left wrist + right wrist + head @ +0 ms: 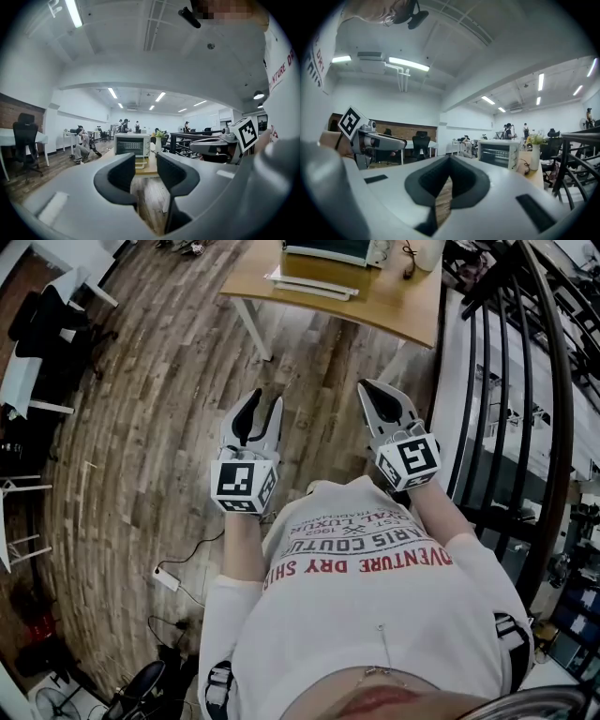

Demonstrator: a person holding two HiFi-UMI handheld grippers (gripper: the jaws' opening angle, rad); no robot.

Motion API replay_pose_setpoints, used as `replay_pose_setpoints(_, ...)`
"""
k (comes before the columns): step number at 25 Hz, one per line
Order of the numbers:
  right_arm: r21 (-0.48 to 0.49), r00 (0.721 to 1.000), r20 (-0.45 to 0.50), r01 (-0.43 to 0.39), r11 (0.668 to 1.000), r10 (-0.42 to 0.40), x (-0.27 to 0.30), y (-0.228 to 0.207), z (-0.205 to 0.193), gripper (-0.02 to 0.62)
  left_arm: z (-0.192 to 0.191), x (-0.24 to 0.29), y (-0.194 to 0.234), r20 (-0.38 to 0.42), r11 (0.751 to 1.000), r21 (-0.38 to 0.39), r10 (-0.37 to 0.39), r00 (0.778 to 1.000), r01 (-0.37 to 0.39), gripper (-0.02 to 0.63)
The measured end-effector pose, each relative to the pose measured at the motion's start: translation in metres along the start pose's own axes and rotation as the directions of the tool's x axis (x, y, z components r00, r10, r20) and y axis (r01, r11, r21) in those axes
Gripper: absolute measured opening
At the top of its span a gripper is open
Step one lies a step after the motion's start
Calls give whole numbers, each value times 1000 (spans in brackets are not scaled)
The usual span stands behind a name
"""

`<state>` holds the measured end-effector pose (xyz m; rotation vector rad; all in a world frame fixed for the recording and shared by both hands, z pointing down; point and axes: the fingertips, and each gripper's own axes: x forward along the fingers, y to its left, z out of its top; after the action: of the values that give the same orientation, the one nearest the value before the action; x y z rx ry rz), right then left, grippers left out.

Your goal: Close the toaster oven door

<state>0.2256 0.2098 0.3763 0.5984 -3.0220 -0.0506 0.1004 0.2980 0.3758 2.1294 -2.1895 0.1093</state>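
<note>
Your white printed shirt [375,615] fills the bottom of the head view, and both grippers are held out level in front of it, side by side and apart from each other. Left gripper [267,399] [146,164]: jaws spread, only wooden floor [159,409] showing through the gap. Right gripper [373,390] [449,161]: jaws brought together, tips meeting, nothing pinched between them.

Now look past the jaws. From the left gripper, the toaster oven [132,144] [333,249] sits dead ahead, well apart, on the wooden table [394,296]. From the right gripper it stands ahead and off to the right [499,152]. Its long axis runs crosswise to your jaws, left to right, and its front faces back at you, knobs at the right-hand end. The door [314,282] looks dropped flat, pointing out towards the grippers. A vase [535,154] stands just right of the oven. Right of the right gripper runs a dark railing [506,381].
</note>
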Motion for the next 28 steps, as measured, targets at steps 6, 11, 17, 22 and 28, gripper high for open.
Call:
replay_pose_setpoints(6, 1, 1000, -23, 18, 1000, -18, 27, 5, -4, -14, -3, 2, 31, 4, 1000, -24, 0, 1000, 0, 135)
replay_pose_setpoints(11, 14, 998, -54, 33, 999, -33, 47, 7, -10, -13, -10, 0, 60, -19, 998, -59, 24, 1000, -25, 135)
replay_pose_setpoints(17, 33, 997, -77, 16, 999, -13, 85, -3, -27, -14, -22, 23, 93, -36, 996, -67, 51, 998, -54, 135)
replay_pose_setpoints(22, 45, 997, -75, -9, 999, 13, 130, -32, -33, -14, -22, 68, 118, -52, 995, -65, 70, 996, -73, 135)
replay_pose_setpoints(28, 80, 997, -75, 3, 997, 3, 206, -94, -31, -12, -13, 149, 162, -68, 996, -54, 69, 995, -73, 135)
